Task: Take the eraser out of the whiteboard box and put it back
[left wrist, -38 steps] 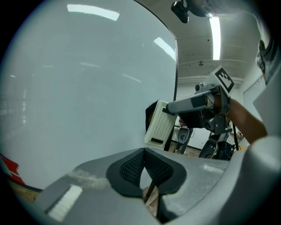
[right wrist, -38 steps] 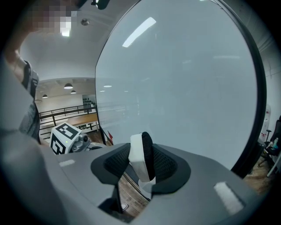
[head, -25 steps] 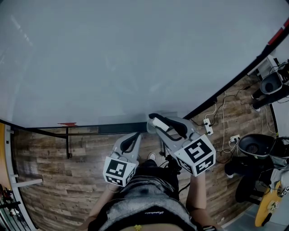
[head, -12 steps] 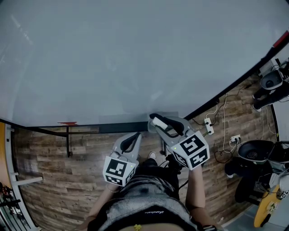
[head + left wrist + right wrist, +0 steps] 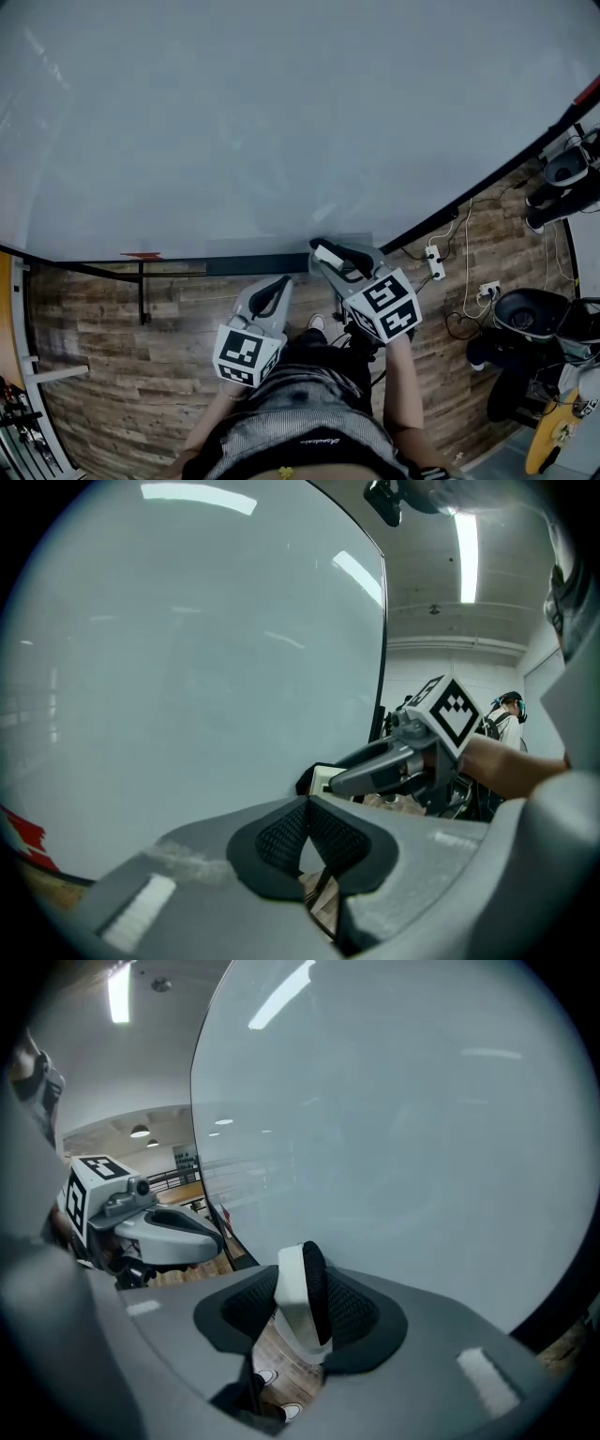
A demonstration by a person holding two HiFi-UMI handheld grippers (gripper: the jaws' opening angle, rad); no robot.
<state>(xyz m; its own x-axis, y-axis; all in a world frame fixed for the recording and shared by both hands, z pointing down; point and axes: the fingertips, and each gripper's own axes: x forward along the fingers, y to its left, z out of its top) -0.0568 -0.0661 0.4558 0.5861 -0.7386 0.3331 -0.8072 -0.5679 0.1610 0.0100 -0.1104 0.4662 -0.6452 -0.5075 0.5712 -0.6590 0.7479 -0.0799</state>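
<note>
The eraser (image 5: pixel 327 254), white with a black felt side, sits clamped between the pads of my right gripper (image 5: pixel 323 250), just below the whiteboard (image 5: pixel 281 112) and to the right of its dark tray (image 5: pixel 251 265). In the right gripper view the eraser (image 5: pixel 302 1302) stands on edge between the jaws of the right gripper (image 5: pixel 300 1290). My left gripper (image 5: pixel 278 283) hangs lower left of it, under the tray, shut with nothing in it. In the left gripper view the left gripper (image 5: pixel 307 825) has its pads together, with the eraser (image 5: pixel 320 778) beyond them in the right gripper (image 5: pixel 323 782).
A black stand frame (image 5: pixel 141 295) runs under the board at left, with a red mark (image 5: pixel 139 256) above it. On the wooden floor at right lie a power strip (image 5: pixel 432 263) and cables, beside black equipment (image 5: pixel 528 317). The person's shoe (image 5: pixel 314 325) shows below the grippers.
The right gripper has sunk lower with the eraser still in it, its marker cube shifting left in the head view. The left gripper has stayed put.
</note>
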